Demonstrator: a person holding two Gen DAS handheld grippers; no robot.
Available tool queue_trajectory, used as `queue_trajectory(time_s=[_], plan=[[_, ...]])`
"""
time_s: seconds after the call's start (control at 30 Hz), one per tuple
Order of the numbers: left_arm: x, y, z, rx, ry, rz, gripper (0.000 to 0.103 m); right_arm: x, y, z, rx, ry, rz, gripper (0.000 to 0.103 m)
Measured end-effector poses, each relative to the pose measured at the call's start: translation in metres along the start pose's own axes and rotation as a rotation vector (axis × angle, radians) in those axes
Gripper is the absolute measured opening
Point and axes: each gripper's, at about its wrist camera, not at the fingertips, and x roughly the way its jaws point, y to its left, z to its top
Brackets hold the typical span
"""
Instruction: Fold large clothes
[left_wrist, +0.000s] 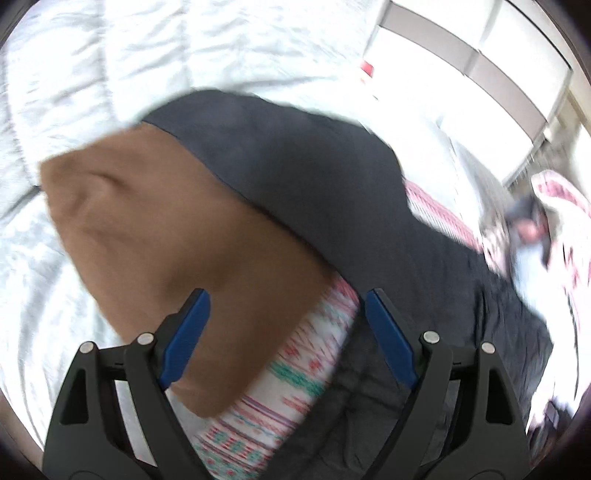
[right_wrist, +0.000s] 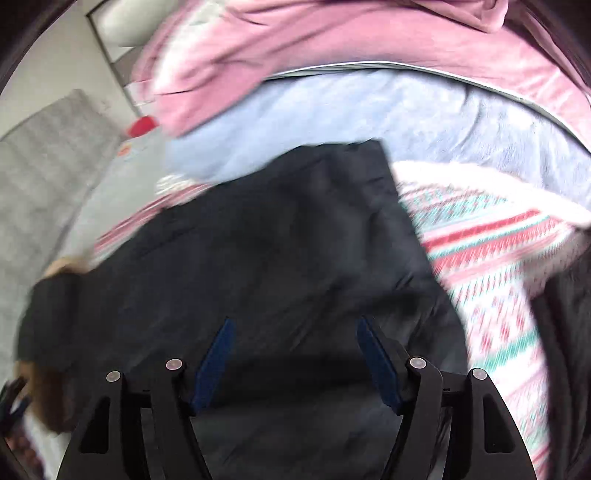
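A dark grey garment (left_wrist: 314, 173) lies folded across the bed, over a brown garment (left_wrist: 155, 229) and a patterned pink, red and green cloth (left_wrist: 295, 373). My left gripper (left_wrist: 286, 299) is open above the brown and patterned cloths and holds nothing. In the right wrist view the dark garment (right_wrist: 280, 251) fills the middle, with the patterned cloth (right_wrist: 491, 254) to its right. My right gripper (right_wrist: 295, 325) is open just above the dark garment, holding nothing. Both views are blurred by motion.
A white quilted bedspread (left_wrist: 110, 66) covers the bed on the left. A pink garment (right_wrist: 332, 44) and a pale blue fleece (right_wrist: 332, 114) lie piled at the back. A red object (right_wrist: 142, 125) sits at the far left. A headboard or wall panel (left_wrist: 461, 55) stands at the upper right.
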Motion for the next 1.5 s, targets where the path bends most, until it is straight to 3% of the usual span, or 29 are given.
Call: queue_trajectory(time_s=[0.1, 0.17, 0.2, 0.3, 0.37, 0.47, 0.5, 0.57, 0.6, 0.63, 0.7, 0.73, 0.8, 0.87, 0.93, 1.07, 1.2, 1.33, 1.43, 1.5], plan=[[-0.005, 0.027, 0.026, -0.078, -0.044, 0.016, 0.086, -0.01, 0.005, -0.021, 0.033, 0.039, 0.165, 0.075], [-0.003, 0.047, 0.044, -0.141, -0.069, 0.04, 0.086, -0.001, 0.014, -0.04, -0.015, 0.084, 0.273, 0.075], [0.002, 0.057, 0.054, -0.168, -0.074, 0.039, 0.086, 0.003, 0.016, -0.045, -0.057, 0.088, 0.285, 0.075], [0.031, 0.072, 0.075, -0.22, -0.016, 0.025, 0.086, 0.01, 0.016, -0.034, -0.204, 0.034, 0.176, 0.075], [0.052, 0.078, 0.087, -0.258, 0.028, 0.042, 0.085, 0.016, 0.003, -0.017, -0.19, 0.028, 0.185, 0.075], [0.069, 0.077, 0.097, -0.281, 0.014, 0.011, 0.085, 0.02, -0.027, -0.001, -0.119, 0.031, 0.226, 0.075], [0.074, 0.076, 0.099, -0.289, 0.01, 0.017, 0.08, 0.022, -0.042, 0.009, -0.109, 0.02, 0.212, 0.075], [0.084, 0.073, 0.104, -0.305, 0.007, 0.035, 0.059, 0.018, -0.063, 0.015, -0.084, 0.008, 0.179, 0.075], [0.089, 0.069, 0.103, -0.3, 0.009, 0.05, 0.016, 0.021, -0.075, 0.017, -0.06, 0.011, 0.18, 0.075], [0.094, 0.063, 0.104, -0.281, 0.023, 0.07, 0.004, 0.027, -0.091, 0.029, -0.028, 0.018, 0.191, 0.075], [0.093, 0.053, 0.107, -0.236, 0.002, 0.131, 0.003, 0.03, -0.106, 0.034, 0.014, 0.025, 0.216, 0.075], [0.082, 0.043, 0.109, -0.21, -0.048, 0.152, 0.003, 0.032, -0.114, 0.036, 0.032, 0.028, 0.227, 0.075], [0.058, 0.024, 0.11, -0.172, -0.127, 0.126, 0.003, 0.031, -0.118, 0.028, 0.058, 0.023, 0.231, 0.075], [0.029, -0.002, 0.111, -0.136, -0.193, 0.06, 0.003, 0.037, -0.136, 0.041, 0.102, 0.026, 0.221, 0.075], [-0.001, -0.032, 0.107, -0.085, -0.252, -0.012, 0.003, 0.03, -0.152, 0.022, 0.153, 0.032, 0.223, 0.075], [-0.056, -0.109, 0.085, 0.091, -0.352, -0.148, 0.003, 0.032, -0.19, 0.044, 0.237, 0.023, 0.238, 0.075], [-0.083, -0.175, 0.049, 0.227, -0.365, -0.27, 0.003, 0.024, -0.209, 0.046, 0.285, 0.001, 0.252, 0.075], [-0.08, -0.251, 0.0, 0.424, -0.354, -0.277, 0.003, 0.022, -0.231, 0.055, 0.33, -0.022, 0.258, 0.075], [-0.058, -0.284, -0.035, 0.478, -0.295, -0.293, 0.003, 0.021, -0.236, 0.055, 0.349, -0.028, 0.259, 0.075], [-0.042, -0.301, -0.061, 0.504, -0.252, -0.305, 0.003, 0.033, -0.248, 0.073, 0.369, -0.03, 0.26, 0.075]])
